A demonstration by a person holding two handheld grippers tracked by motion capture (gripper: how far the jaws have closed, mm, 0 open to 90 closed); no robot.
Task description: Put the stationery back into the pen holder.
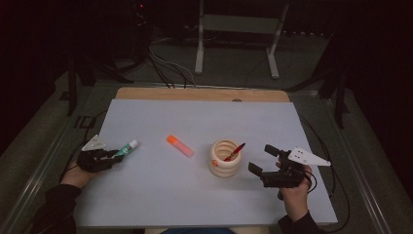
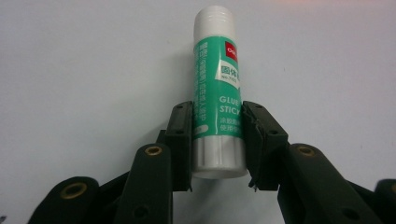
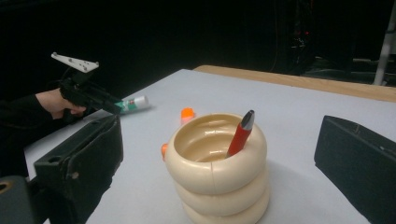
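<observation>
My left gripper clamps the green glue stick low on its barrel, at the mat's left side. My right gripper gapes empty beside the cream ringed cup holding a red pen. Farther off lies an orange highlighter.

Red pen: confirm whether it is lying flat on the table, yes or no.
No, the red pen stands tilted inside the cream ringed holder, leaning against its rim.
</observation>
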